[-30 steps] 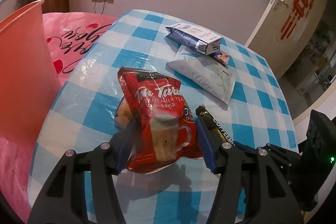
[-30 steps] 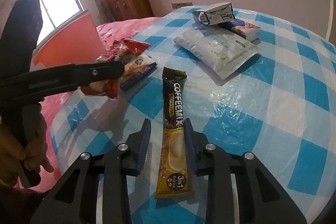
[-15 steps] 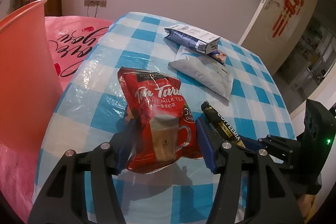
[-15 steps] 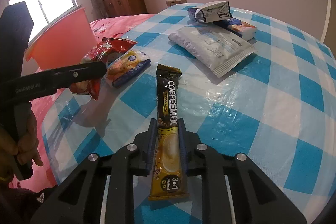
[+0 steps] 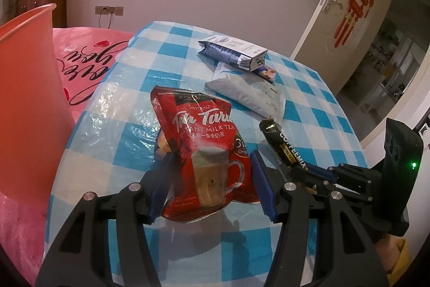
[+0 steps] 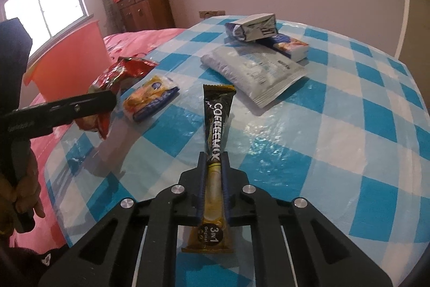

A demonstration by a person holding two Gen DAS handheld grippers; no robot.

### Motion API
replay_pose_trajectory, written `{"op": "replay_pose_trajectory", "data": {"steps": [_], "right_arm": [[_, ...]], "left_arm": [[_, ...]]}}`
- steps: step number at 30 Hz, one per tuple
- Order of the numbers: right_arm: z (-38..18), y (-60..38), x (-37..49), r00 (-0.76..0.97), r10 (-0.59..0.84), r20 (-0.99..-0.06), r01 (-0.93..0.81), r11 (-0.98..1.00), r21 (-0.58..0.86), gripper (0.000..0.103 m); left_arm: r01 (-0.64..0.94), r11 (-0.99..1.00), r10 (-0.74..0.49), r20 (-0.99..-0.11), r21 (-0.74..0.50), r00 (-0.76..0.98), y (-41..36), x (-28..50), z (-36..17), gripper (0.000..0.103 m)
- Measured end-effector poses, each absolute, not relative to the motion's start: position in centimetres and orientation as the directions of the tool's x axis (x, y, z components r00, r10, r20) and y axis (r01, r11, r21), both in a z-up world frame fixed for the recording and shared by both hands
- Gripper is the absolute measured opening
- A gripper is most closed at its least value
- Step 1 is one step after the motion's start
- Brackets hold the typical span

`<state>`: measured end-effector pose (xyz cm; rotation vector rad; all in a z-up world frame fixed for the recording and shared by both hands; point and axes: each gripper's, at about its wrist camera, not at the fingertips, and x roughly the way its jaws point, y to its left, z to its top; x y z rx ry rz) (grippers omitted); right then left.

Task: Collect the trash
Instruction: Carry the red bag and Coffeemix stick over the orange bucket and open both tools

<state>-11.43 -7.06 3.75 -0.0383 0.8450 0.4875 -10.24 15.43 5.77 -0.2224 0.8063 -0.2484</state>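
Observation:
A red milk tea pouch (image 5: pixel 199 120) hangs just above the checked table (image 5: pixel 129 131), with my left gripper (image 5: pixel 212 158) shut on its lower part. From the right wrist view the same pouch (image 6: pixel 118 71) shows crumpled beside a left finger (image 6: pixel 102 100). A black and gold Coffeemix sachet (image 6: pixel 217 112) points away from me. My right gripper (image 6: pixel 215 160) is closing on its lower half, and both pads press it. The left wrist view shows the sachet (image 5: pixel 285 144) in the right gripper (image 5: pixel 298 170).
An orange bin (image 5: pixel 24 85) stands left of the table by a pink bed (image 5: pixel 88 58). On the table lie a yellow and blue snack packet (image 6: pixel 150 96), a grey pouch (image 6: pixel 252 71), a dark carton (image 6: pixel 252 26) and a small box (image 6: pixel 290 45). A hand (image 6: pixel 24 179) grips the left handle.
The right jaws have narrowed from either side of the Coffeemix sachet until they pinch it. The left gripper keeps its hold on the red pouch and has barely moved.

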Motion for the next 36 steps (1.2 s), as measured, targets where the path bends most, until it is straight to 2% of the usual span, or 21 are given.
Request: {"op": "replay_pose_trajectory", "data": {"steps": [8,25,36], "right_arm": [[4.4,-7.9,-11.2,0.597,0.376,-0.709,-0.369,0.913,0.173,0.010],[10.3,-9.3,-9.7,0.599,0.527,-0.602,-0.321,0.847,0.423,0.010],[14.8,-3.7,-8.0,0.539,0.632,-0.556,-0.435,0.775,0.459,0.010]], "left_arm": [[0.171,0.942,-0.323,-0.651,-0.288,0.686,15.8,-11.0,7.0,0.058],[0.224,0.925,-0.367,-0.566,-0.308,0.738,16.6,-11.7,10.7,0.058],[0.139,0.946,-0.274,-0.496,-0.293,0.824,21.7,-12.8,15.0,0.058]]}}
